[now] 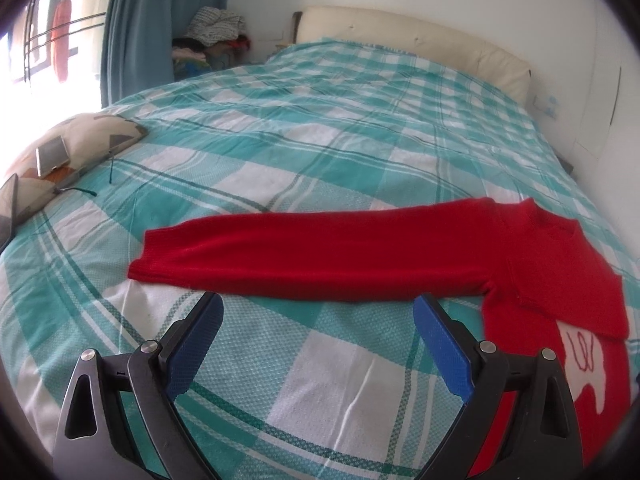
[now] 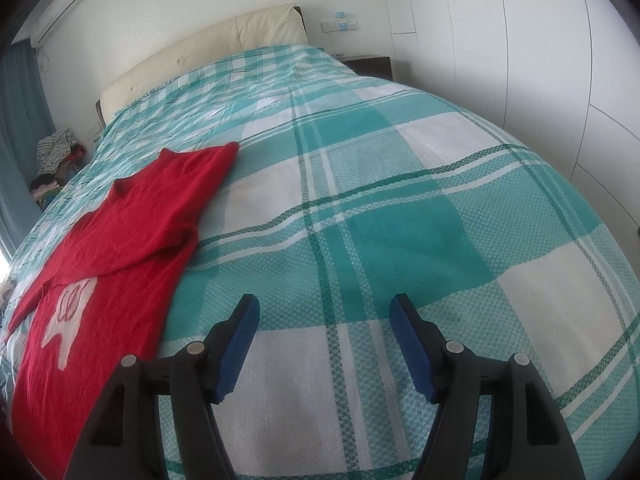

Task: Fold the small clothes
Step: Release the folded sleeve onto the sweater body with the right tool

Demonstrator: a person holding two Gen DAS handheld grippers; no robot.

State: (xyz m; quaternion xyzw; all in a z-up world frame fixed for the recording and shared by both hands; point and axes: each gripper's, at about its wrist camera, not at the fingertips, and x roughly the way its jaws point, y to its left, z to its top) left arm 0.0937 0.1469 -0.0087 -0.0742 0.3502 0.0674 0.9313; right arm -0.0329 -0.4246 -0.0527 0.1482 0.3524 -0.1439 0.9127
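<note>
1. The left gripper (image 1: 318, 312) has its blue pads spread wide with nothing between them, hovering just short of the sweater's outstretched sleeve (image 1: 304, 256).
2. The right gripper (image 2: 324, 316) is likewise parted and empty, over bare bedspread (image 2: 400, 208) off to the side of the sweater.
3. The red sweater (image 2: 116, 240) lies flat on the bedspread, chest up with a white motif (image 2: 68, 320) showing; the sleeve on the right gripper's side is already folded across its chest, the other reaches straight out.
4. It looks like a soft, light knit: limp, likely to sag and drag, not slippery or fragile.
5. A sensible hold is probably the cuff (image 1: 140, 260) of the outstretched sleeve, pinching both layers at its edge.
</note>
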